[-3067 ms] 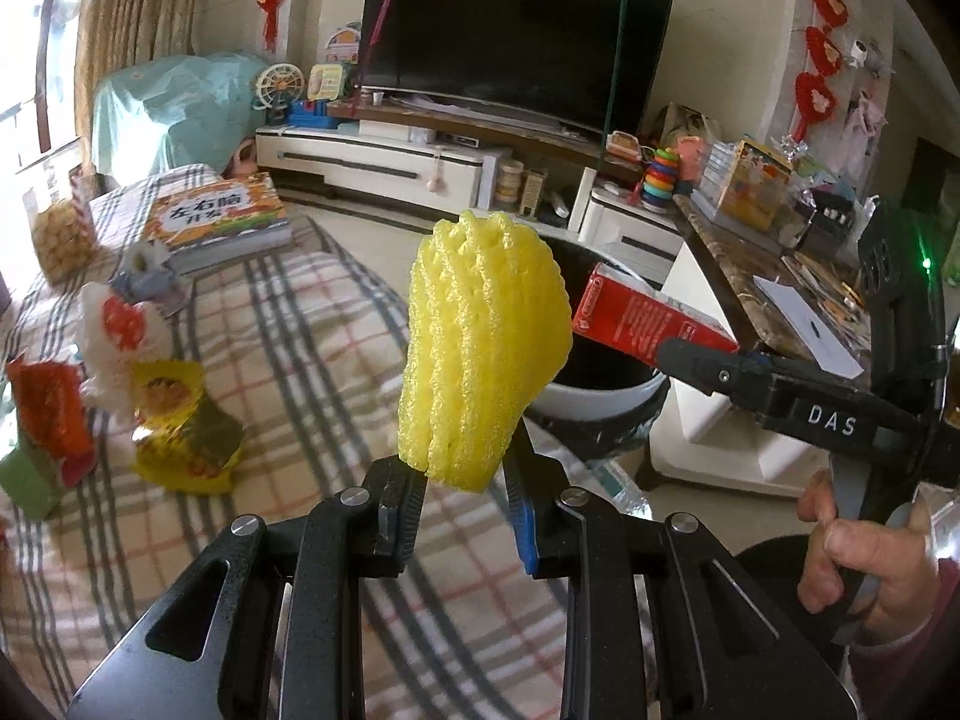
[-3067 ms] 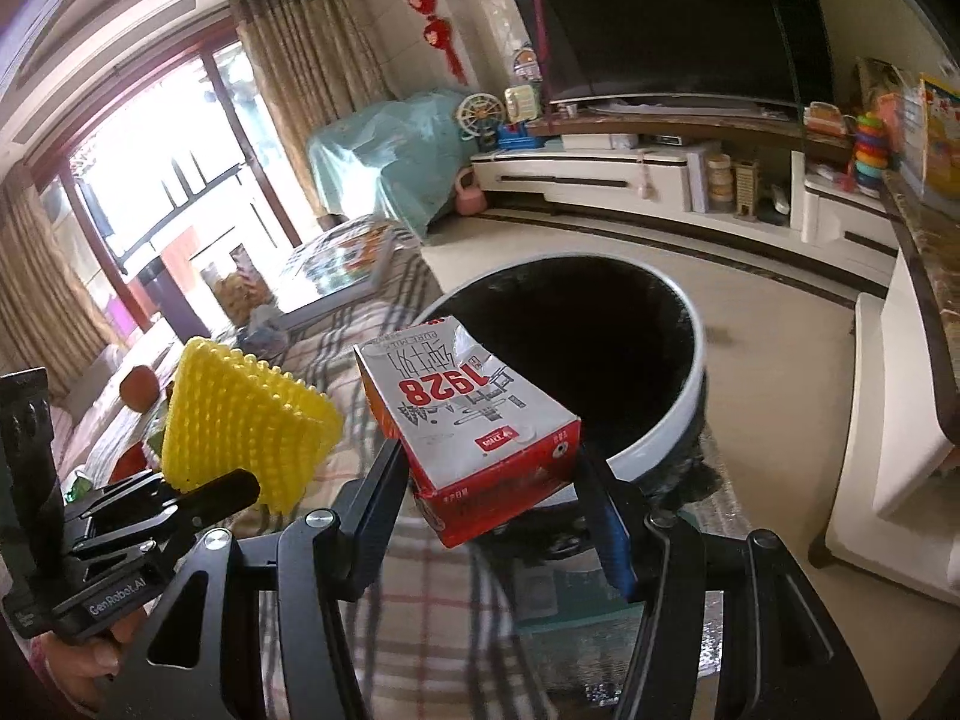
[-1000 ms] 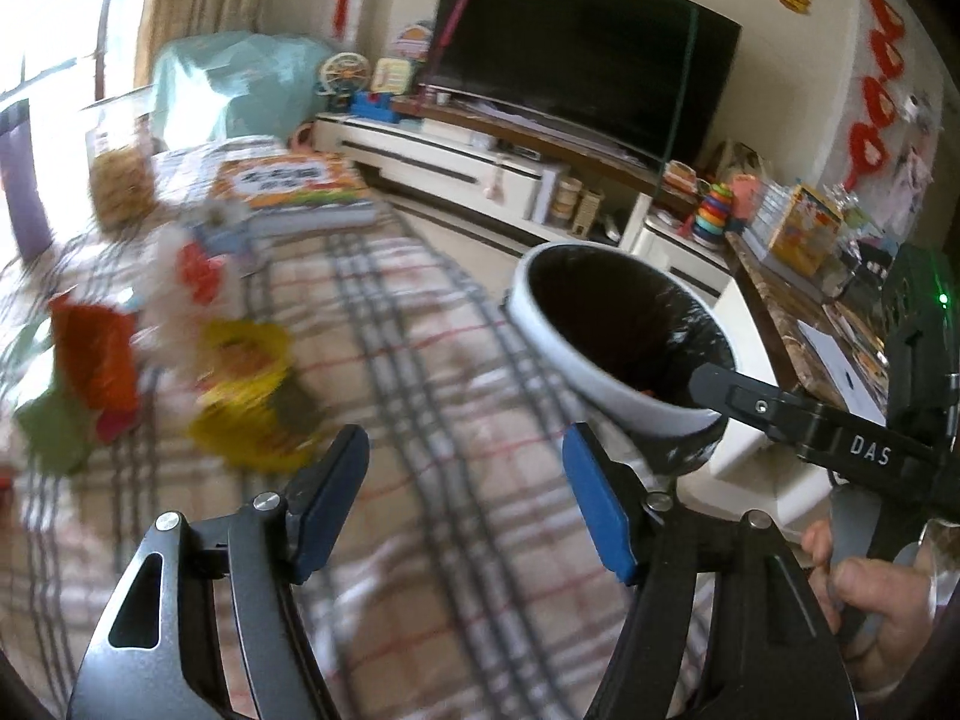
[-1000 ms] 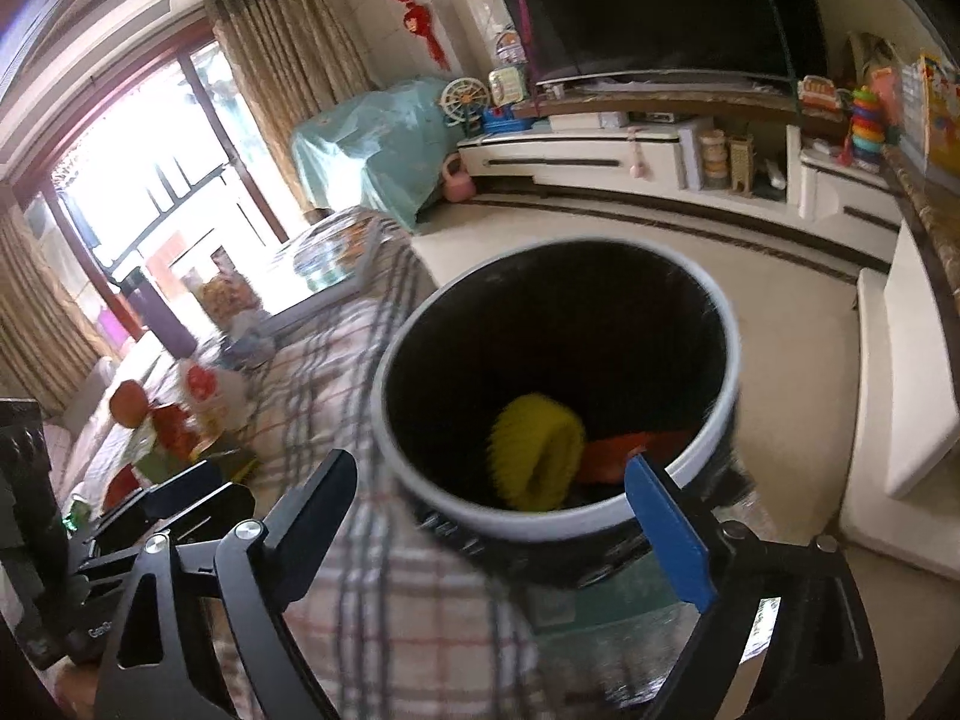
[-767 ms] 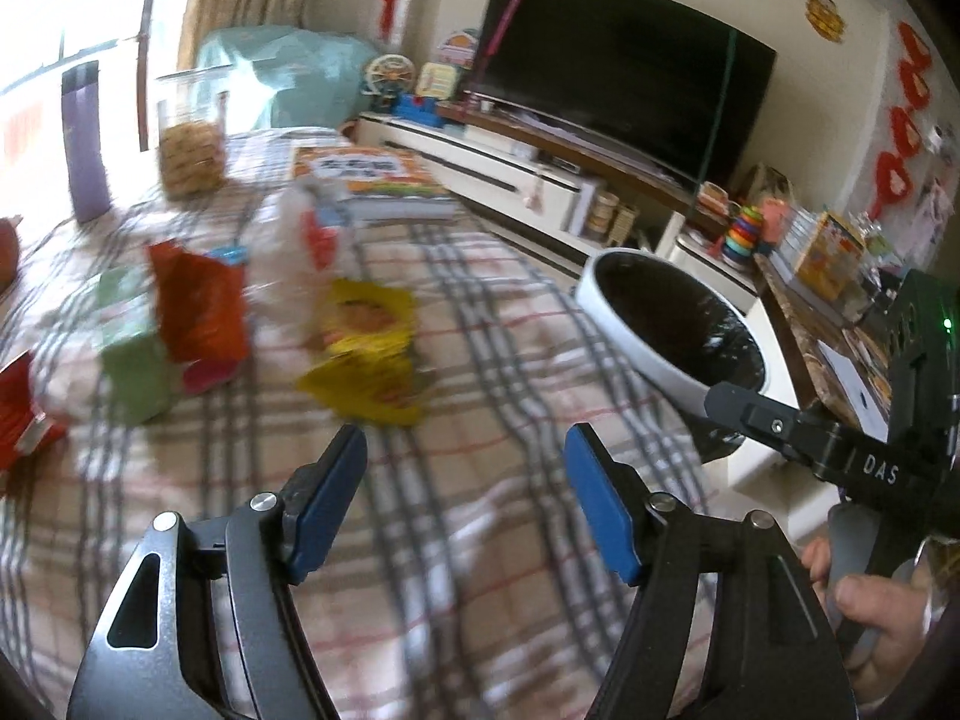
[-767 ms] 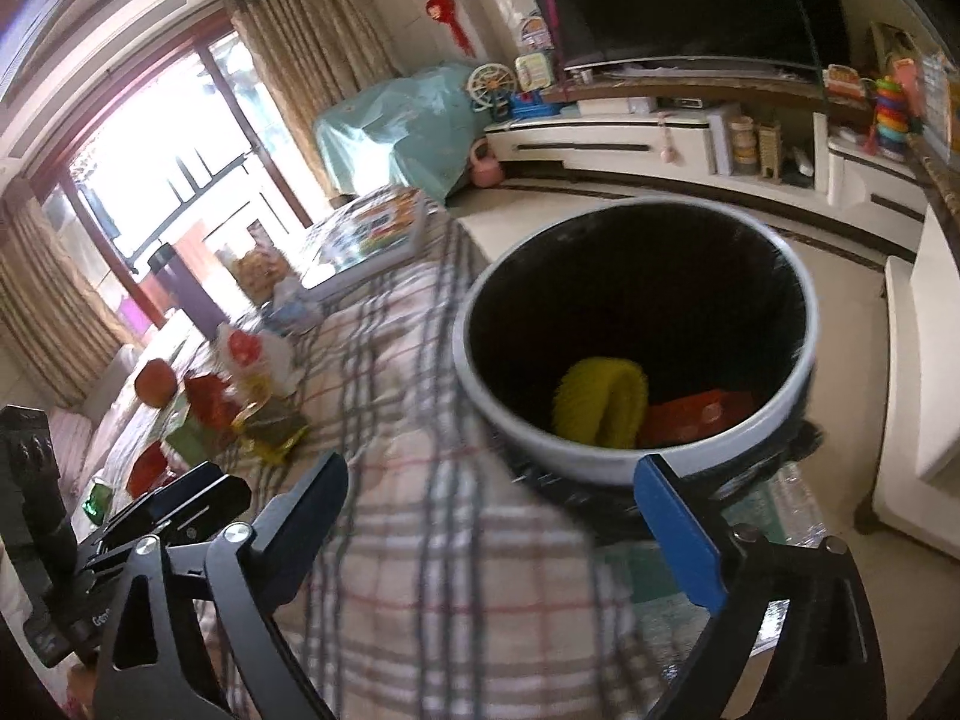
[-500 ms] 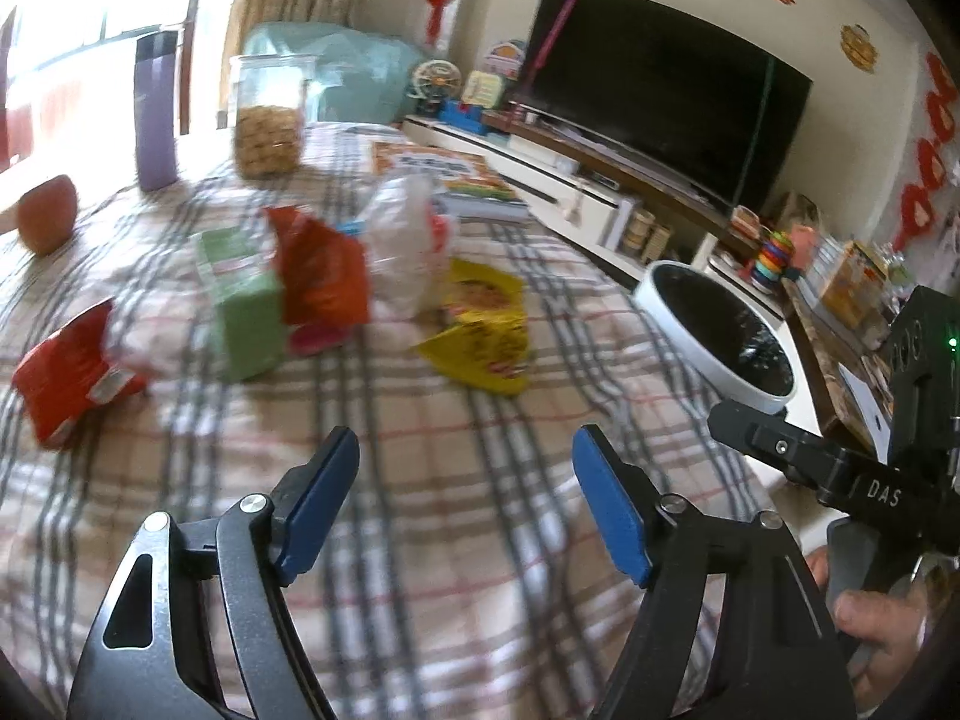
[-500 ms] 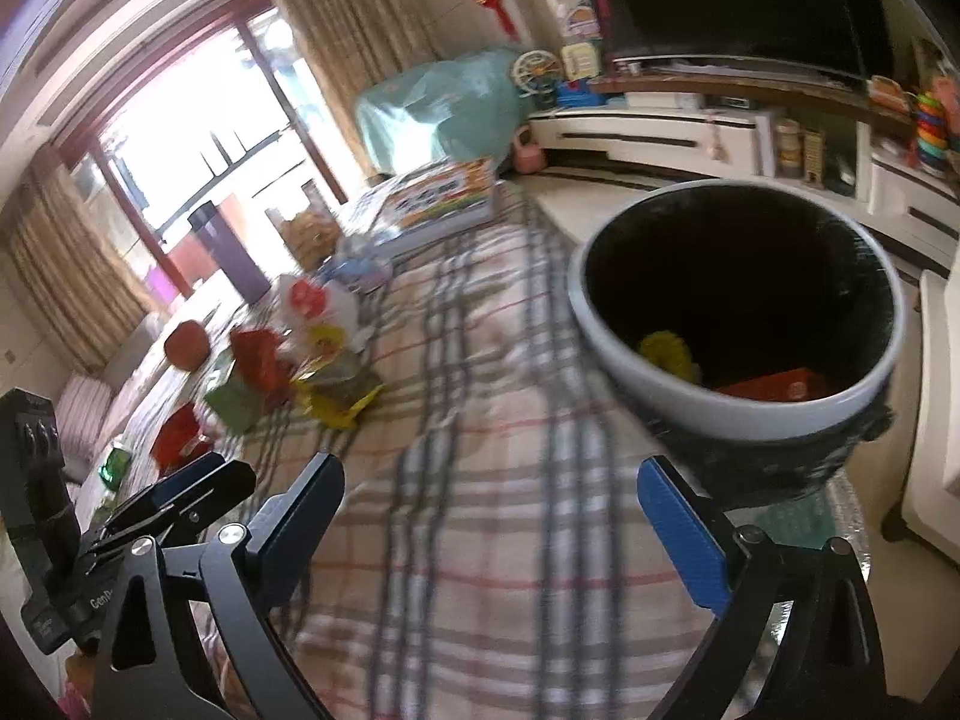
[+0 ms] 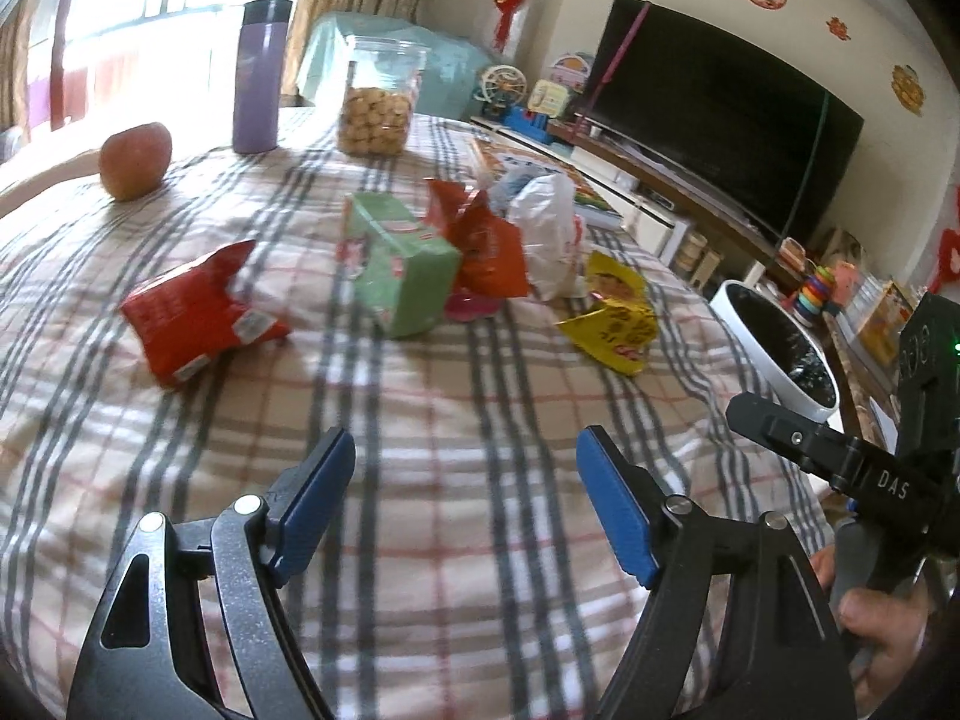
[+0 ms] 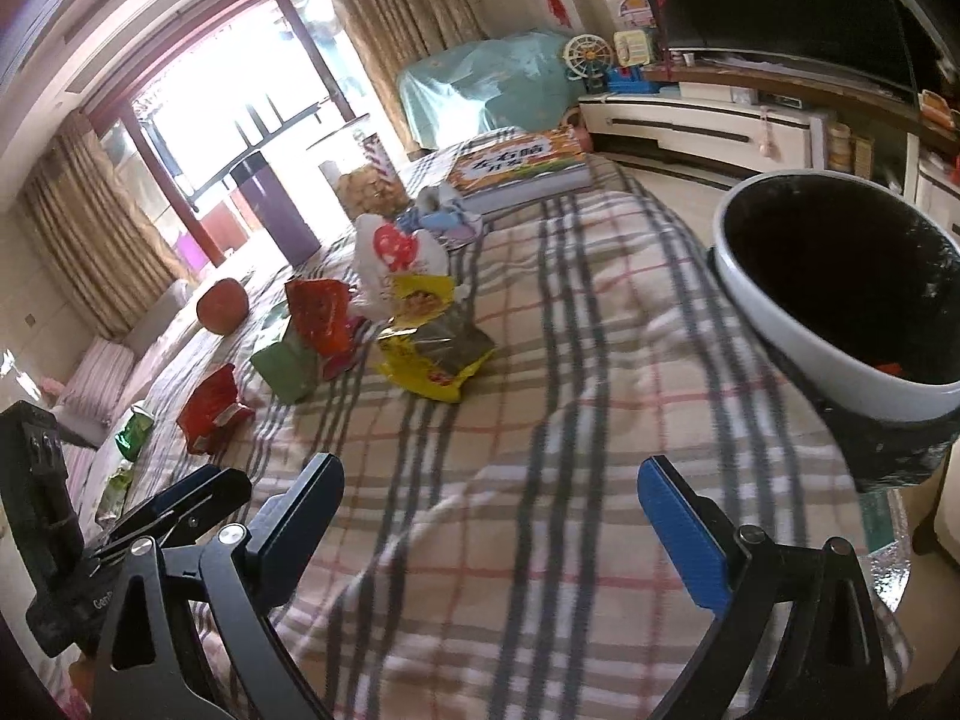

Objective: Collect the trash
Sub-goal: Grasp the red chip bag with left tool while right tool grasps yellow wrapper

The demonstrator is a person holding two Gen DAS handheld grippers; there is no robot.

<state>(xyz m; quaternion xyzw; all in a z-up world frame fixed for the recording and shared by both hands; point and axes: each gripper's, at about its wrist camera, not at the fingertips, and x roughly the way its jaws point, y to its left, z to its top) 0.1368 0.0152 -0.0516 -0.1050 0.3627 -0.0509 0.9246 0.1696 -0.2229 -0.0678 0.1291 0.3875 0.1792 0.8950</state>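
Note:
Trash lies on the plaid tablecloth (image 9: 420,420): a red snack bag (image 9: 192,315), a green carton (image 9: 402,264), an orange bag (image 9: 486,240), a white plastic bag (image 9: 549,234) and a yellow wrapper (image 9: 612,318). The same pile shows in the right wrist view, with the yellow wrapper (image 10: 432,354) nearest. The white trash bin (image 10: 840,300) with a black liner stands at the table's right end; it also shows in the left wrist view (image 9: 780,348). My left gripper (image 9: 465,492) is open and empty above the cloth. My right gripper (image 10: 489,516) is open and empty.
An apple (image 9: 135,159), a purple flask (image 9: 261,75) and a cookie jar (image 9: 381,102) stand at the far side. A book (image 10: 516,171) lies at the far end. A TV (image 9: 720,108) and low cabinet are behind the table.
Both grippers let go of the yellow foam net and the red carton into the bin. Both have since pulled back from the bin and turned toward the trash pile.

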